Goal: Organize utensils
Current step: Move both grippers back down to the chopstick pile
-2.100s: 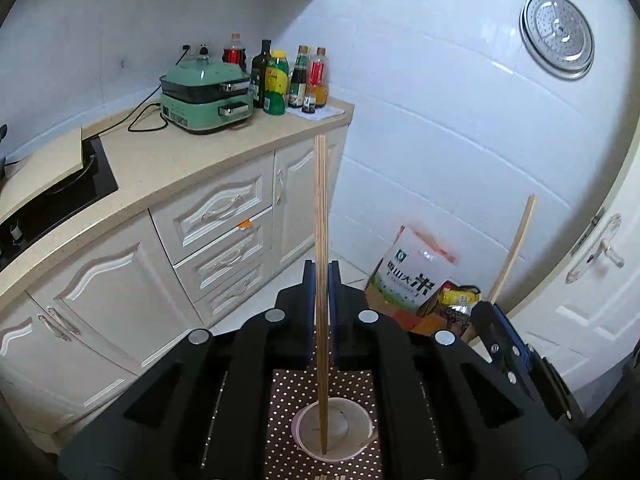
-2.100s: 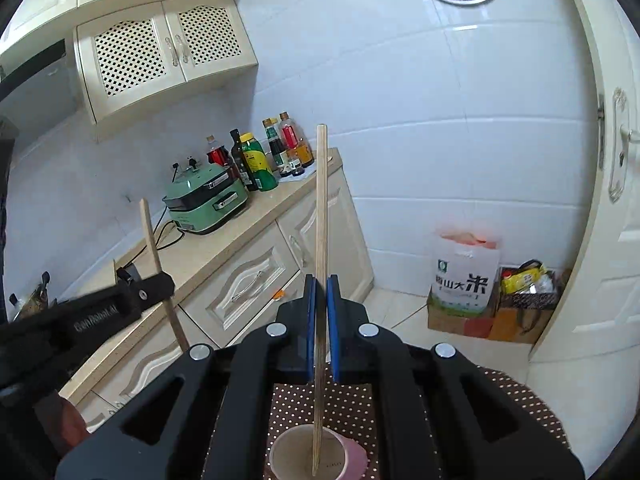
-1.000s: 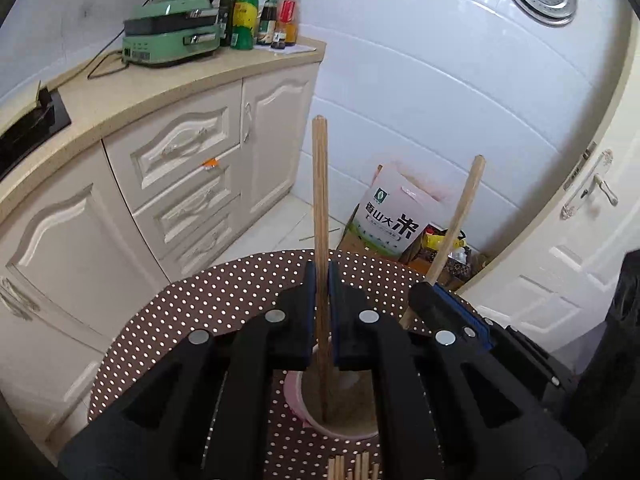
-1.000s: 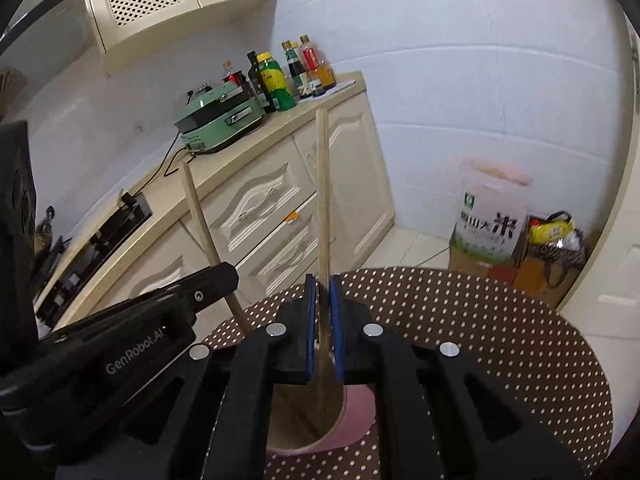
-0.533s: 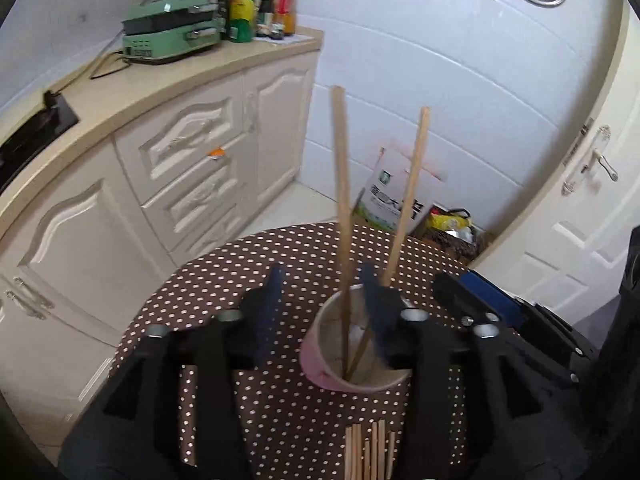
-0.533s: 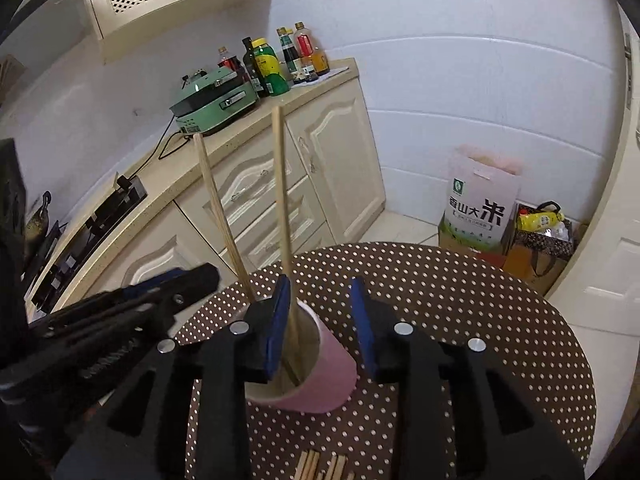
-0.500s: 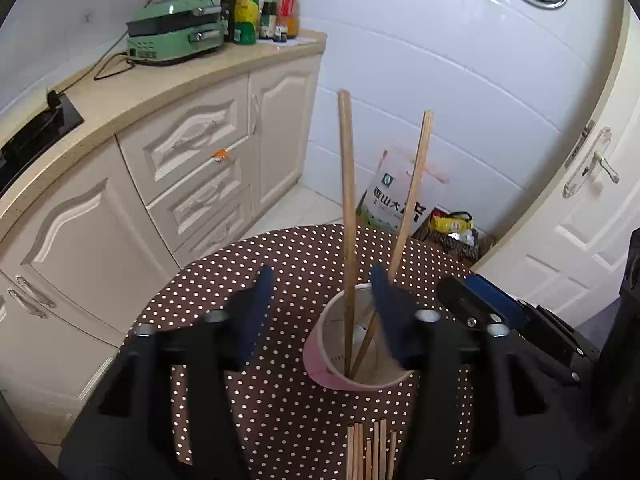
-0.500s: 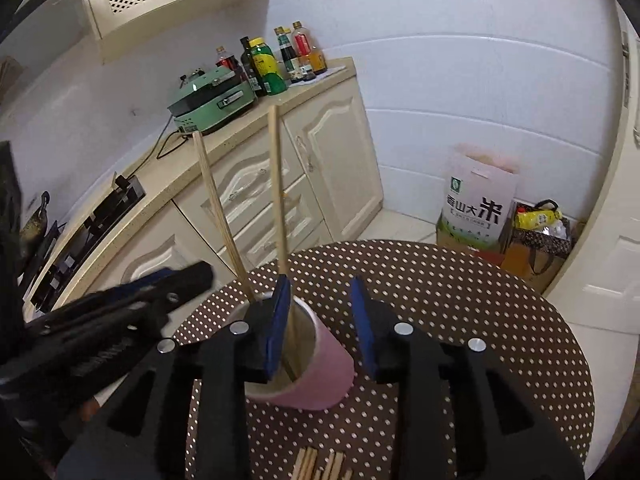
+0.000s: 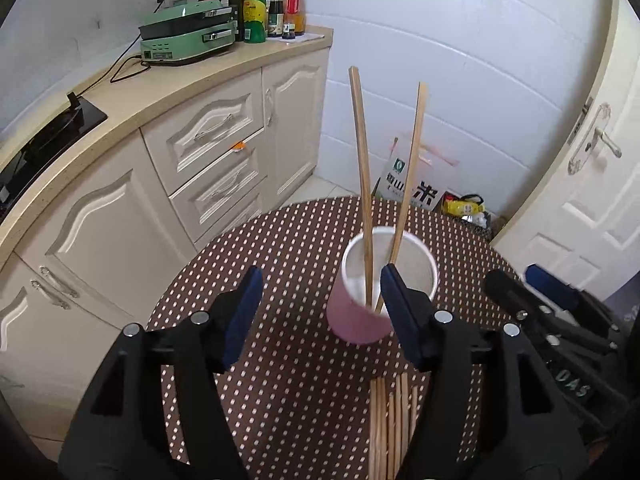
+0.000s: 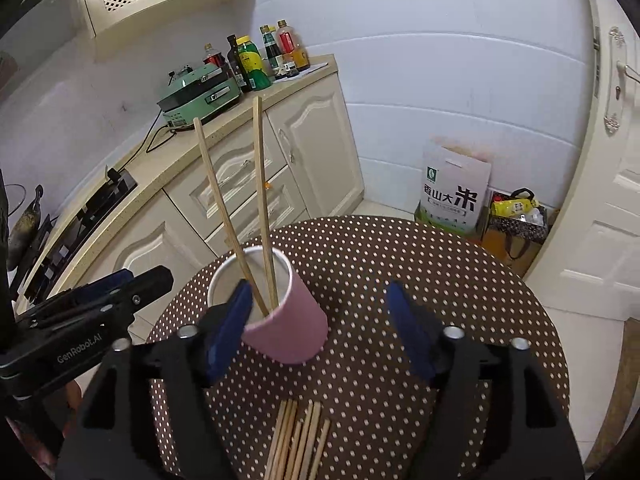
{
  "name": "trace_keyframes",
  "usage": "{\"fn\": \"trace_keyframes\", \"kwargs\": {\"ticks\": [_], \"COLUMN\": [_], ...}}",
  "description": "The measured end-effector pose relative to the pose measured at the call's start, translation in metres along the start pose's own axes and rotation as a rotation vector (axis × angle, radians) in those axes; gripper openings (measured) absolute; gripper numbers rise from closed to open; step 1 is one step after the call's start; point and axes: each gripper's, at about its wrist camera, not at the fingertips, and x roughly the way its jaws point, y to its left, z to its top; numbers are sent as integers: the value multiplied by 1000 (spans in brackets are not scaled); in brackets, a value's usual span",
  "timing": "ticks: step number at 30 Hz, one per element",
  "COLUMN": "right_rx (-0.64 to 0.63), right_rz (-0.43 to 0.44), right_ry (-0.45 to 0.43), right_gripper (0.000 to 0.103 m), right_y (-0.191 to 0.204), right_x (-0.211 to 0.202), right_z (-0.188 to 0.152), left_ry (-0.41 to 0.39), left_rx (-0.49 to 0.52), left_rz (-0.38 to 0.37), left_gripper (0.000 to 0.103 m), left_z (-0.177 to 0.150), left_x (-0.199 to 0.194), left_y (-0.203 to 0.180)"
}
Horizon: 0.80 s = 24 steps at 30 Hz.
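Both grippers empty. Left gripper has just been spreading its jaws; they stand wide, nothing between the blue pads except bare tablecloth, with the pink cup just beyond and partly behind the right-hand finger. Right gripper likewise has just been spreading; jaws wide apart, cup wall showing just inside the left-hand pad, no pad pressing on it.

Cup stands upright on the round table, brown cloth with white dots, toward the far-left part of the top as the right wrist view has it. Two chopsticks stand in it, tips down at the bottom, tops leaning apart in a narrow V, free of both tools.

Loose chopsticks lie bundled side by side on the cloth at the near edge of the table, nearer than the cup and apart from it, partly under the gripper bodies.

Beyond the table: cream cabinets under a beige counter, green appliance and bottles at the counter's far end, rice bag on the floor by the tiled wall.
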Motion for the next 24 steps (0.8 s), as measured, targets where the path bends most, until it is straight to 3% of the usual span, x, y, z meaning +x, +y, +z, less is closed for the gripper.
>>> {"fn": "trace_keyframes", "kwargs": {"ticks": [5, 12, 24], "right_rx": [0, 8, 16], "right_rz": [-30, -70, -177], "right_ry": [35, 108, 275], "right_gripper": [81, 85, 86], "right_y": [-5, -14, -18], "right_x": [-10, -13, 2], "right_z": [-17, -40, -86], "left_ry": [33, 78, 212], "left_rx": [-5, 7, 18], "left_rz": [4, 27, 33], "left_gripper": [71, 76, 76], "left_z": [-18, -40, -80], "left_x": [-8, -11, 7], "left_y": [5, 6, 3]}}
